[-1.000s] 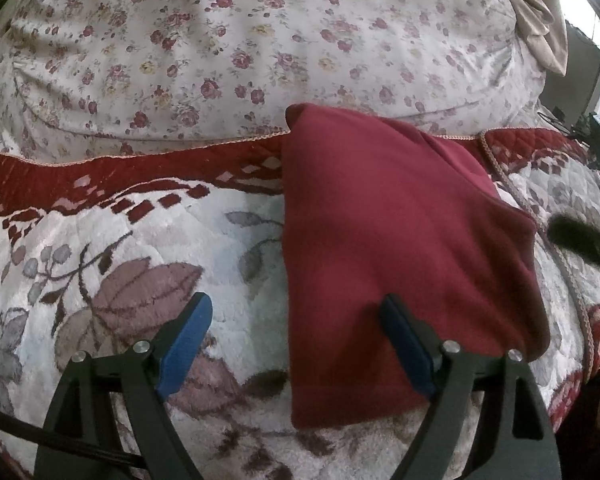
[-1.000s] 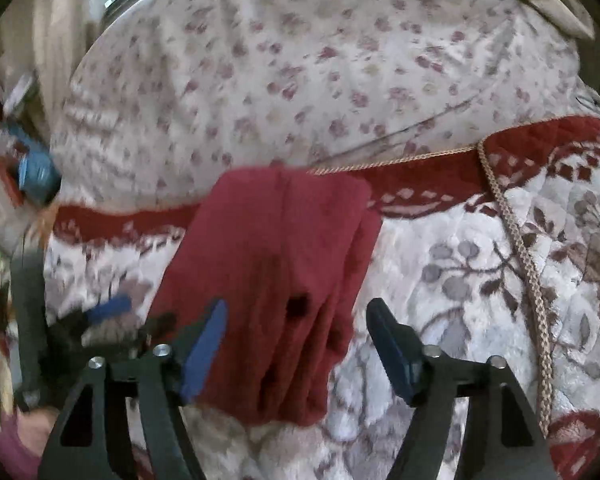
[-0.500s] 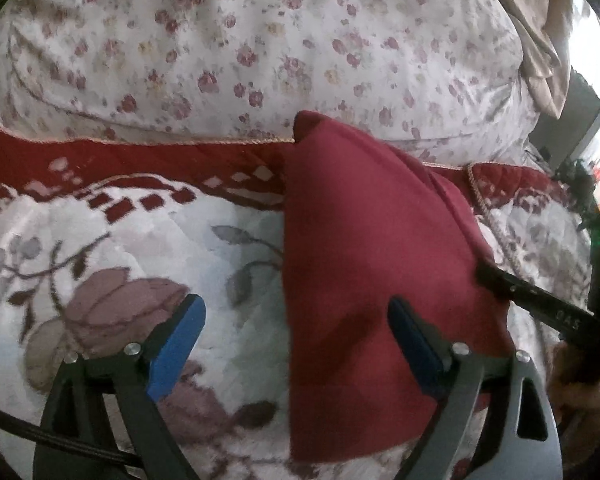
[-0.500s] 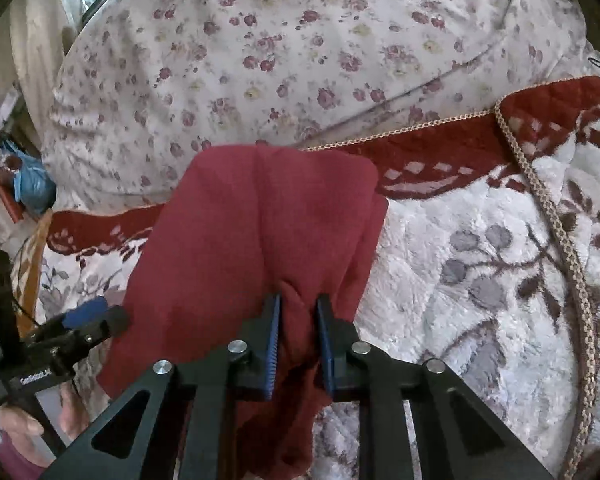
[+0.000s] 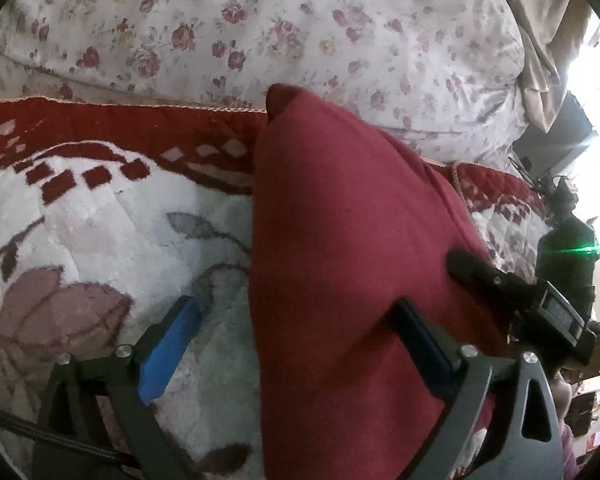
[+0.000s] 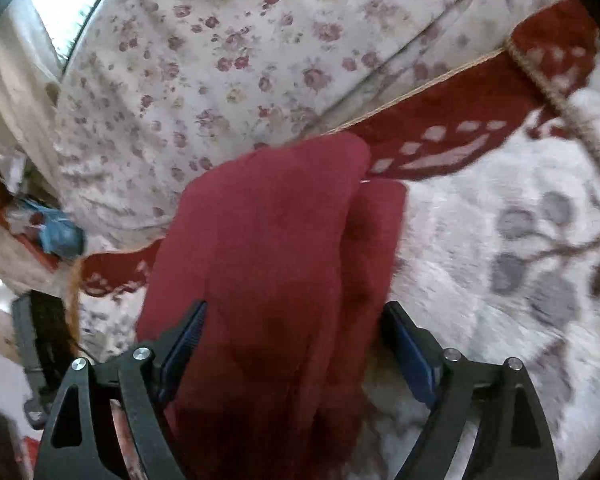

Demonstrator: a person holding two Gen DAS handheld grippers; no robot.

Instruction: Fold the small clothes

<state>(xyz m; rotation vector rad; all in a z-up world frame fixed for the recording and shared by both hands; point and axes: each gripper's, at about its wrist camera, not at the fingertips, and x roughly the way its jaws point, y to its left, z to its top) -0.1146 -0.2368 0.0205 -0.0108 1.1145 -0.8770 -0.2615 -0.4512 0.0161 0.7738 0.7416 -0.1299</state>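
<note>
The red cloth (image 5: 340, 264) lies folded on a bed, on top of a plush blanket (image 5: 100, 232) that is white with a dark red border and a pattern of leaves. The far corner of the cloth reaches the border of the blanket, next to a flowered quilt (image 5: 300, 24) that covers the back part of the bed. A braided cord (image 6: 556, 92) runs along the seam of the blanket on the right side.

In the left wrist view, the left hand-held gripper (image 5: 296, 348) has its two fingers spread wide. The left blue pad (image 5: 168, 356) is over the white blanket, and the right one is over the red cloth, so the left edge of the cloth passes between them. The fingers do not pinch anything. At the right side of this view the other gripper is seen, black, with its tip near the right edge of the cloth, and a green light shines behind it.

In the right wrist view, the right hand-held gripper (image 6: 296, 344) is also spread apart. The red cloth (image 6: 268, 264) fills the gap between its fingers, and the near end of the cloth passes under the tool. A second layer of the cloth shows along its right side. This picture is a little blurred.
</note>
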